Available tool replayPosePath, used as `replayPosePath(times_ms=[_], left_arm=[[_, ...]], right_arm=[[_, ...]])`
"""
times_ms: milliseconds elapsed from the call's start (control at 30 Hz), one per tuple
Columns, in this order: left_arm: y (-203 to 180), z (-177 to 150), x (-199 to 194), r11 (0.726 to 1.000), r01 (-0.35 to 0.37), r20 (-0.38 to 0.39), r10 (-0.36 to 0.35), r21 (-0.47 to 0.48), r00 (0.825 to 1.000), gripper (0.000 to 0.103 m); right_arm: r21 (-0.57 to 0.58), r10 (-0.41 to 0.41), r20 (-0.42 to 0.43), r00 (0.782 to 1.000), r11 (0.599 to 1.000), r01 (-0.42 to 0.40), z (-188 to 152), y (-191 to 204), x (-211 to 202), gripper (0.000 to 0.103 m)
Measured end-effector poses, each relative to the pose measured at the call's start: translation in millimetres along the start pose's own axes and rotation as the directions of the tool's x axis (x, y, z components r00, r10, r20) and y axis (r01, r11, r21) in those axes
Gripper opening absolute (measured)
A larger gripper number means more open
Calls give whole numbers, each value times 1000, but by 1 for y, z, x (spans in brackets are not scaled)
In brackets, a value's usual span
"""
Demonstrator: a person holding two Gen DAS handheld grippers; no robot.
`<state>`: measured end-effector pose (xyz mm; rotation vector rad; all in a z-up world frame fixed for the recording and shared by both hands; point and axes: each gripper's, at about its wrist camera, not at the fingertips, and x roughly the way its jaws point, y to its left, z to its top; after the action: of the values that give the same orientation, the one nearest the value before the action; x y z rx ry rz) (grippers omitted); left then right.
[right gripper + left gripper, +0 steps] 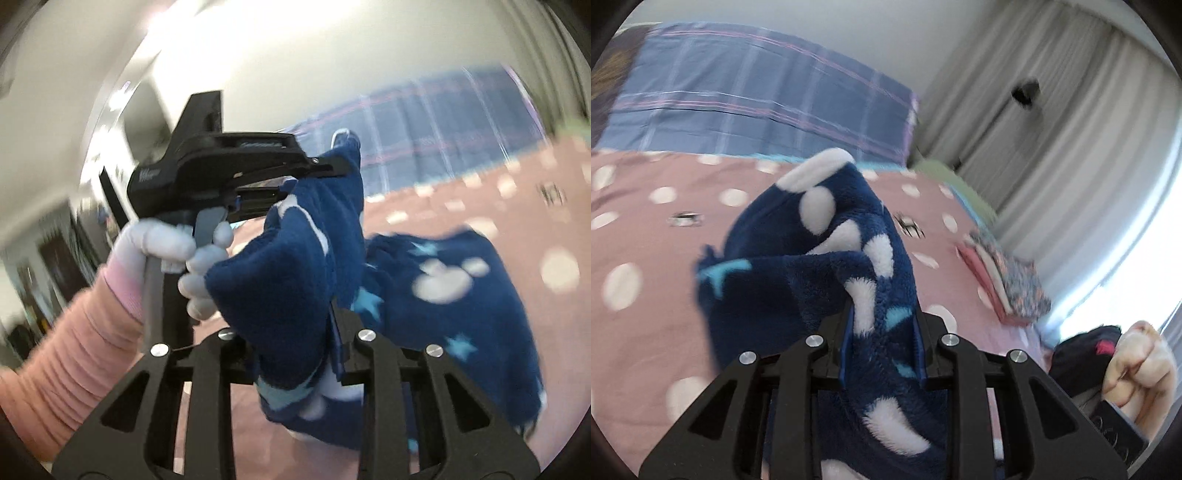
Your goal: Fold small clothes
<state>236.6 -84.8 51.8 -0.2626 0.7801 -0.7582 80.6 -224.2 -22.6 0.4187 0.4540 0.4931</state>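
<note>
Both grippers clamp the fleece, lifted off the bed.

Left wrist: your left gripper [882, 325] pinches the fleece [812, 266], which hangs bunched above the sheet [646, 325]; a folded stack [1008, 280] lies by the bed edge, so some items look done. Right wrist: your right gripper [295, 332] grips another part of the fleece, the rest draping right. Its fold isn't made yet.

Both the left gripper [884, 332] and right gripper [291, 332] are clamped on fleece [820, 266], a gloved left hand [192, 258] squeezing its trigger.
</note>
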Motion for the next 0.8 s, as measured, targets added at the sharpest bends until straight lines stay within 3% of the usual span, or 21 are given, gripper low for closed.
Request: replayPosePath(times_ms=[133,200,267,400,533,633,700,767,800], left_arm=[[-36,-17,84,996,-35,-128,46,87,991,33],[-38,-30,123,997,-30,-197,42,65,979,33],[-39,-36,140,998,-24,-207,34,51,978,33],[-53,-43,147,994,-26,-182,45,105,982,41],[-68,-40,140,987,-45,-160,69,152,985,43],[-75,-31,107,984,-43,-93,60,175,994,50],[-80,-27,82,960,-111,-22,121,256,992,58],[-78,-27,61,900,-247,58,242,360,968,62],[-73,-28,57,861,-319,85,312,395,946,62]], right_arm=[[196,11,-24,1000,981,-6,-10,-71,-16,24],[304,15,-55,998,953,2,-24,-105,-19,23],[408,49,-70,996,913,-16,-39,-136,-22,23],[522,125,-54,991,850,-79,-58,-160,-22,23],[509,136,-54,989,856,-90,-58,-157,-22,24],[506,135,-50,990,858,-91,-60,-157,-24,25],[502,135,-49,990,860,-92,-59,-164,-23,25],[492,126,-50,991,866,-86,-58,-166,-24,26],[487,122,-50,991,869,-83,-57,-165,-25,26]])
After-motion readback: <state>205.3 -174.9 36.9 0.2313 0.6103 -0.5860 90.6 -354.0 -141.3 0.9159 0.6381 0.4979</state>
